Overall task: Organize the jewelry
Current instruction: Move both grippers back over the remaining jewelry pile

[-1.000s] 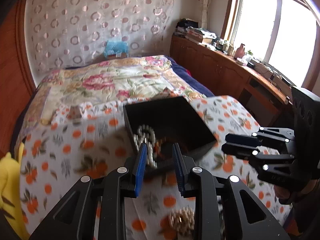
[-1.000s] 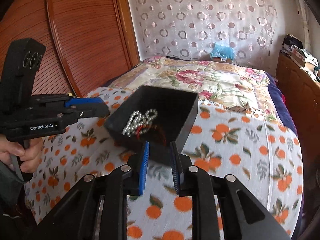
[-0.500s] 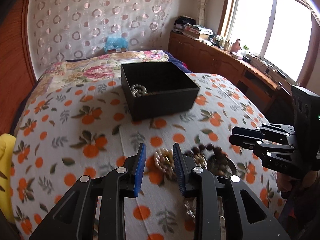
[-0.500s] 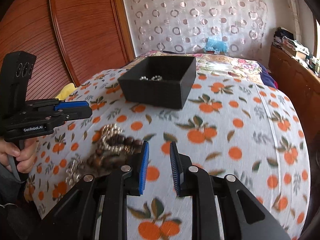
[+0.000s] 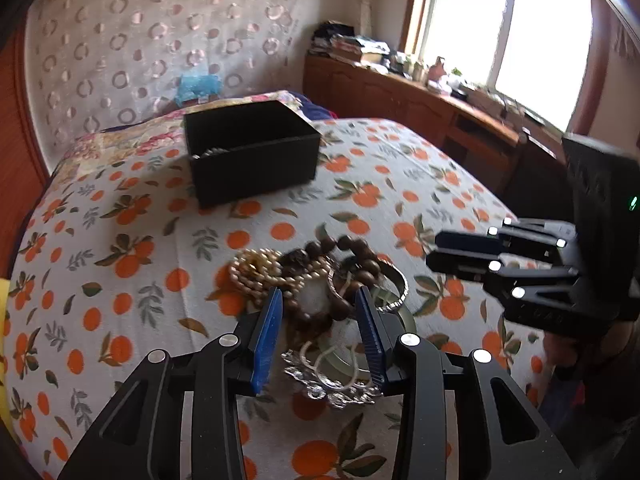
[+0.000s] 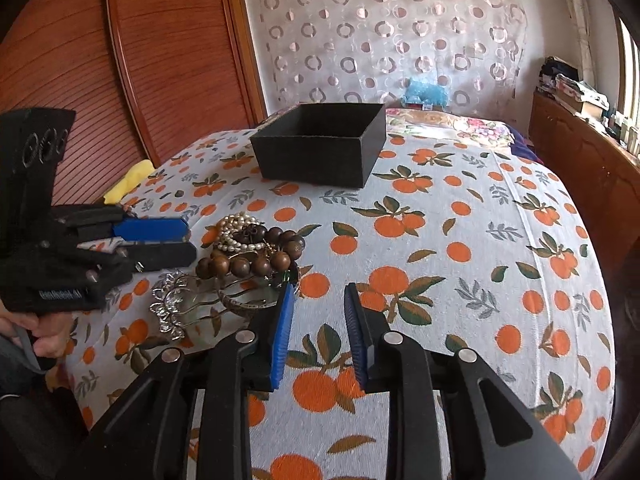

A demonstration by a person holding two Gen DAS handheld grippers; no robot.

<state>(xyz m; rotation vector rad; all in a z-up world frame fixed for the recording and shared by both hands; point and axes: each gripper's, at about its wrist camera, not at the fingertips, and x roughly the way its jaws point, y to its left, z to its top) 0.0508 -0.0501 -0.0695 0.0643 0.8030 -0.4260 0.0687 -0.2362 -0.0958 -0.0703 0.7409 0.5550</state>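
Matt black box [image 6: 320, 152], glossy wooden beads [image 6: 256, 258], printed cloth [image 6: 460, 248].

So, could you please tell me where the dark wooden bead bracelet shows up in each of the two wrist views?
Left wrist view: the dark wooden bead bracelet lies in the jewelry pile at lower centre, just beyond the left gripper.
Right wrist view: the same bracelet sits left of centre, beside the pearl strand.
Shared landmark: the black box stands farther back on the orange-print cloth in both.
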